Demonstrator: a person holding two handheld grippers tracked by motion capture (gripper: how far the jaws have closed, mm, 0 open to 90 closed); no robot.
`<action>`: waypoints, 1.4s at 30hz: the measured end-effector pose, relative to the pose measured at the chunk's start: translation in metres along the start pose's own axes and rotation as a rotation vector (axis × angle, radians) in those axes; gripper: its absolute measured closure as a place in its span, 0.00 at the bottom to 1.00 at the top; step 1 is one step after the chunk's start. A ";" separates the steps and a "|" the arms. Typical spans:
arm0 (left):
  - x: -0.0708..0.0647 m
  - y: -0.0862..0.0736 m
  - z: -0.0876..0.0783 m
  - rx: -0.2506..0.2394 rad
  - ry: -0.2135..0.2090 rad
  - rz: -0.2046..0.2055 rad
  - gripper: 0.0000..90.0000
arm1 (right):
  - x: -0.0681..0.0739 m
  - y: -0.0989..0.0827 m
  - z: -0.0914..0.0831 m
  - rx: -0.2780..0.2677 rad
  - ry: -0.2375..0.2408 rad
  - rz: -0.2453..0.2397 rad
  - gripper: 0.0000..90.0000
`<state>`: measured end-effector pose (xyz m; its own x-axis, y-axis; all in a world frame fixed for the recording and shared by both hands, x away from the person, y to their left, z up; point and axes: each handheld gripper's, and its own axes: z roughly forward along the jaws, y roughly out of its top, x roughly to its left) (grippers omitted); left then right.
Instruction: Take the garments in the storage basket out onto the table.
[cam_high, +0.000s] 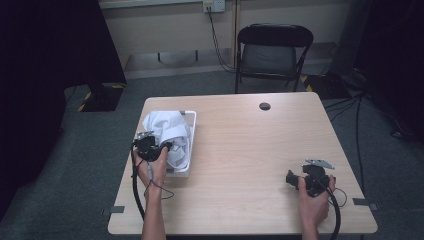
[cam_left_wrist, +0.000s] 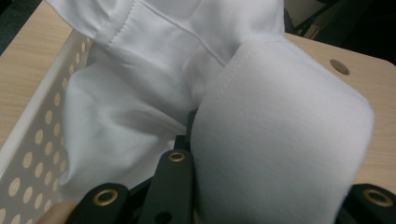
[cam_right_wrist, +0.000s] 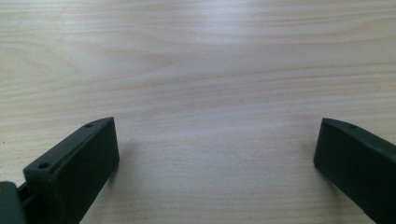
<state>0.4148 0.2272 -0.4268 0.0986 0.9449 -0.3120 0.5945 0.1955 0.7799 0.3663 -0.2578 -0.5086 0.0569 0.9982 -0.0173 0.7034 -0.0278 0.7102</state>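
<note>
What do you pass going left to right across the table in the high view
Left gripper, shut on the white cloth → white perforated basket holding that cloth → round hole in the table → right gripper, fingers open over bare wood.

Two black hand-held grippers, each carried on a bare forearm with no sleeve worn

The black two-jaw left gripper (cam_high: 165, 146) is trailed by a black cable looped along the forearm; in the left gripper view its matte black body (cam_left_wrist: 170, 189) is marked by brass-ringed screw holes. The black two-jaw right gripper (cam_high: 289, 178) is topped by a grey three-cornered plate and followed by a thick black cable; in the right gripper view its jaws are seen as flat matte black blocks (cam_right_wrist: 77, 165) with small screw holes.
</note>
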 end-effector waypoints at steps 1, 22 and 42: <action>0.000 0.000 -0.001 -0.003 0.000 0.001 0.88 | 0.000 0.000 0.000 0.000 0.000 0.000 0.00; -0.009 -0.001 -0.022 -0.070 -0.032 -0.002 0.88 | 0.000 0.000 0.000 0.000 0.000 0.000 0.00; -0.024 0.003 -0.042 -0.117 -0.067 0.040 0.87 | 0.000 0.000 0.000 0.000 0.000 0.000 0.00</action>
<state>0.3812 0.2160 -0.3943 0.1758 0.9337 -0.3120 0.4924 0.1911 0.8491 0.3663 -0.2578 -0.5086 0.0567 0.9982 -0.0174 0.7035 -0.0276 0.7102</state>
